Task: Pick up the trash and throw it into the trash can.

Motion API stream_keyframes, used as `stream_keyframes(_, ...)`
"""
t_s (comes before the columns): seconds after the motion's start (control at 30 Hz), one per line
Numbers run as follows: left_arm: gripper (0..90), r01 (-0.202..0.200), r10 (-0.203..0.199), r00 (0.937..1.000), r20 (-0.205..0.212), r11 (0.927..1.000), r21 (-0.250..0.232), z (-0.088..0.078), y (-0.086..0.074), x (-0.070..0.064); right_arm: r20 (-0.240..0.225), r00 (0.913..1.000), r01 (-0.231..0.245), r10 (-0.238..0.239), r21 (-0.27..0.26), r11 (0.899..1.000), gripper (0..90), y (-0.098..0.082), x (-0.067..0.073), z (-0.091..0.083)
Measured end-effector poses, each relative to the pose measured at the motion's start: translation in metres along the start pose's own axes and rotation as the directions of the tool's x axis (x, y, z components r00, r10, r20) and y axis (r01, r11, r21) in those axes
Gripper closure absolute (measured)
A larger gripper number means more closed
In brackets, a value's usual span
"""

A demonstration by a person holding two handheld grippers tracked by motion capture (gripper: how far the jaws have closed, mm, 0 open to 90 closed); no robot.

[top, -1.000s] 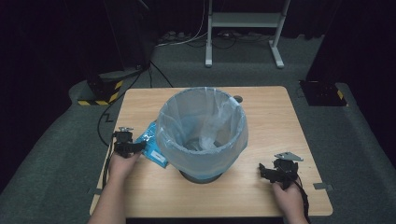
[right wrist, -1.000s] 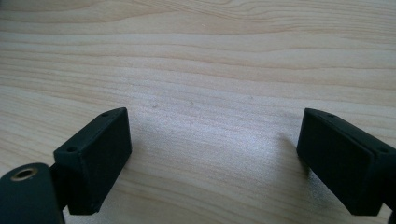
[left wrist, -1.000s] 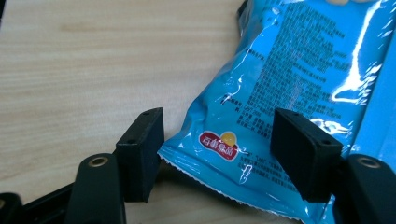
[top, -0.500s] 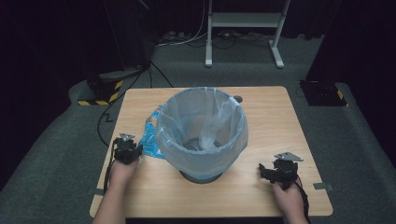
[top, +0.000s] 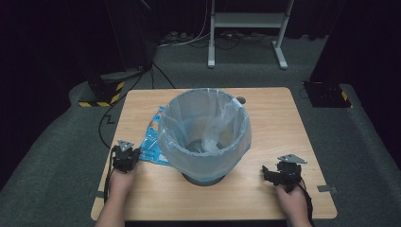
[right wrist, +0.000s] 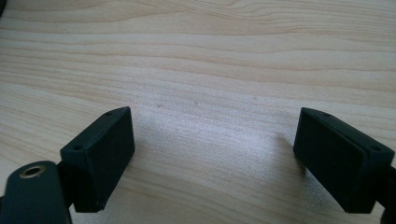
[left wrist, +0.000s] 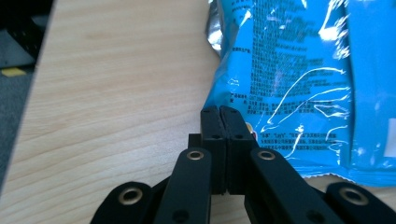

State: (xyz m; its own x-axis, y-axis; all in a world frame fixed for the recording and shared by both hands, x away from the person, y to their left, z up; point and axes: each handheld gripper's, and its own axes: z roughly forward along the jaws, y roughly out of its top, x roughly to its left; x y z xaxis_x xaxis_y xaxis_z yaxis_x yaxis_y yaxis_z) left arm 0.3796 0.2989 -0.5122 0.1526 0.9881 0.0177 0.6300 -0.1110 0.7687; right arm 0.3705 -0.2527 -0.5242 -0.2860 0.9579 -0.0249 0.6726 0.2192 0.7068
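A blue snack bag (top: 152, 142) lies flat on the wooden table (top: 279, 123), just left of a bin lined with a clear plastic bag (top: 204, 135). My left gripper (top: 126, 158) is at the bag's near left corner. In the left gripper view its jaws are pressed together (left wrist: 219, 112), with the edge of the blue snack bag (left wrist: 289, 79) running right into their tips. My right gripper (top: 274, 174) rests near the front right of the table. Its jaws (right wrist: 210, 158) stand wide apart over bare wood, with nothing between them.
The bin stands mid-table, between the two hands. A small round hole (top: 241, 100) sits in the tabletop behind the bin. Dark floor surrounds the table, with a white stand (top: 246, 28) and cables beyond the far edge.
My left gripper has drawn back a little toward the person, staying at the bag's corner. The right gripper has not moved.
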Motion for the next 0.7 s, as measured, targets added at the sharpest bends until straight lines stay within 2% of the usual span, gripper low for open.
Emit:
stream_keyframes(0.03, 89.1, 0.009, -0.009, 1.0000, 0.004, 0.9995, -0.032, -0.009, -0.003, 0.001, -0.001, 1.0000, 0.000, 0.000, -0.002, 1.000, 12.5, 0.000, 0.000, 0.000)
stream_keyframes(0.1, 89.2, 0.007, -0.007, 0.9999, 0.008, 0.9986, -0.053, -0.017, -0.004, 0.001, -0.001, 1.0000, -0.001, 0.001, -0.003, 1.000, 12.6, 0.000, 0.000, 0.000)
stream_keyframes(0.17, 89.4, 0.022, -0.021, 0.9997, 0.013, 0.9959, -0.087, -0.026, -0.006, 0.001, -0.002, 1.0000, -0.002, 0.002, -0.002, 1.000, 12.6, 0.000, 0.000, 0.000)
stream_keyframes(0.2, 89.4, 0.022, -0.021, 0.9997, 0.013, 0.9959, -0.087, -0.026, -0.006, 0.001, -0.001, 1.0000, 0.000, 0.000, -0.002, 1.000, 12.6, 0.000, 0.000, 0.000)
stream_keyframes(0.23, 89.4, 0.031, -0.029, 0.9995, 0.012, 0.9915, -0.127, -0.036, -0.007, 0.001, -0.001, 1.0000, -0.001, 0.001, -0.003, 1.000, 12.6, 0.000, 0.000, 0.000)
stream_keyframes(0.27, 89.4, 0.031, -0.029, 0.9995, 0.012, 0.9915, -0.127, -0.036, -0.007, 0.001, -0.001, 1.0000, -0.001, 0.001, -0.002, 1.000, 12.6, 0.000, 0.000, 0.000)
stream_keyframes(0.3, 89.5, 0.046, -0.043, 0.9989, 0.020, 0.9843, -0.171, -0.046, -0.009, 0.000, -0.001, 1.0000, 0.000, 0.000, -0.003, 1.000, 12.6, 0.000, 0.000, 0.000)
stream_keyframes(0.47, 89.5, 0.058, -0.050, 0.9981, 0.035, 0.9650, -0.256, -0.069, -0.011, -0.005, -0.001, 1.0000, -0.002, 0.002, -0.002, 1.000, 12.6, 0.000, 0.000, 0.000)
stream_keyframes(0.5, 89.5, 0.058, -0.050, 0.9981, 0.035, 0.9650, -0.256, -0.069, -0.011, -0.005, -0.001, 1.0000, -0.002, 0.002, -0.002, 1.000, 12.6, 0.000, 0.000, 0.000)
stream_keyframes(0.53, 89.6, 0.065, -0.055, 0.9976, 0.041, 0.9522, -0.298, -0.080, -0.011, -0.008, -0.001, 1.0000, 0.000, 0.000, -0.003, 1.000, 12.6, 0.000, 0.000, 0.000)
stream_keyframes(0.57, 89.6, 0.066, -0.055, 0.9976, 0.042, 0.9473, -0.313, -0.083, -0.011, -0.009, -0.002, 1.0000, -0.002, 0.002, -0.002, 1.000, 12.6, 0.000, 0.000, 0.000)
stream_keyframes(0.6, 89.6, 0.066, -0.055, 0.9976, 0.042, 0.9473, -0.313, -0.083, -0.011, -0.009, -0.002, 1.0000, -0.002, 0.002, -0.002, 1.000, 12.6, 0.000, 0.000, 0.000)
stream_keyframes(0.63, 89.6, 0.070, -0.058, 0.9973, 0.045, 0.9380, -0.340, -0.090, -0.011, -0.010, -0.001, 1.0000, -0.001, 0.001, -0.003, 1.000, 12.6, 0.000, 0.000, 0.000)
stream_keyframes(0.67, 89.6, 0.070, -0.059, 0.9973, 0.042, 0.9339, -0.351, -0.093, -0.011, -0.011, -0.002, 1.0000, -0.001, 0.001, -0.003, 1.000, 12.6, 0.000, 0.000, 0.000)
stream_keyframes(0.7, 89.7, 0.074, -0.061, 0.9971, 0.046, 0.9240, -0.375, -0.100, -0.011, -0.012, -0.002, 1.0000, -0.001, 0.001, -0.002, 1.000, 12.6, 0.000, 0.000, 0.000)
